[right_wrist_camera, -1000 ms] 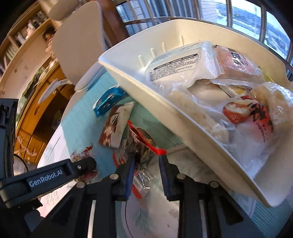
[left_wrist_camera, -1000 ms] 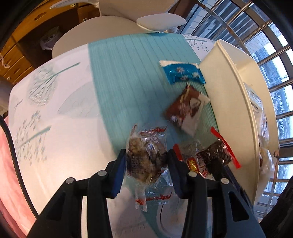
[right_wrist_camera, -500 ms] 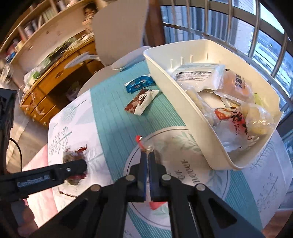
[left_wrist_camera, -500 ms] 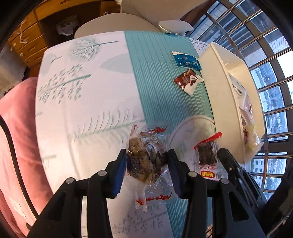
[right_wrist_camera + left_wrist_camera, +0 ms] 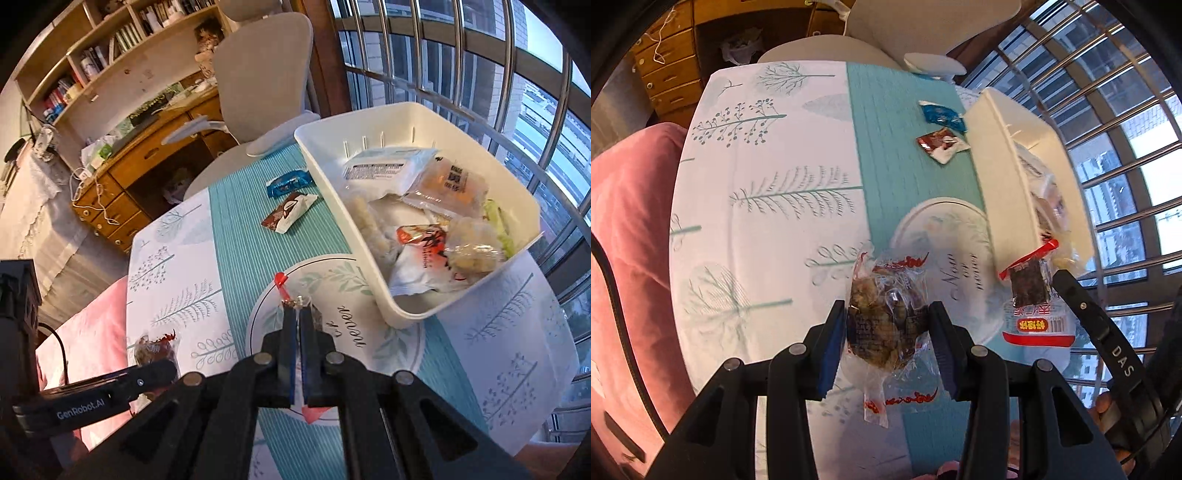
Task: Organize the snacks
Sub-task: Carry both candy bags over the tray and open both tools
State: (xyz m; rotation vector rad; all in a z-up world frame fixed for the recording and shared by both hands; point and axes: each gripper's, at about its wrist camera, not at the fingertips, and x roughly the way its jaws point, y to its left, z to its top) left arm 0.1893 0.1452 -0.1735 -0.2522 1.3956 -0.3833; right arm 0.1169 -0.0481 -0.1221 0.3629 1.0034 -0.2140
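Left gripper [image 5: 888,328] is clamped on a clear-wrapped brown snack pack [image 5: 886,325], held well above the tablecloth [image 5: 768,206]. Right gripper [image 5: 295,354] is pinched nearly flat on a thin red-edged jerky packet [image 5: 1030,295], which hangs in the air near the white basket [image 5: 1001,177]'s near corner.

Change over the last second: both packs were down on the table among the other snacks; now both are lifted clear, and the cameras have pulled back and up, so the whole table shows. The right-hand packet has drifted toward the basket. My read: both pickups are done and the carry to the basket is under way (drop not yet made).

Counts:
- grippers holding a snack: two, one pack each
- snacks loose on the teal runner [image 5: 897,184]: two, a blue wrapper [image 5: 290,181] and a brown-and-white wrapper [image 5: 290,212], just beside the basket's outer wall
- basket: one, already holding a pile of about six or seven packs (overlapping, exact count unclear)
- round placemat [image 5: 369,332]: one, under the basket's near end

So four snacks remain outside the basket, two of them in hand.
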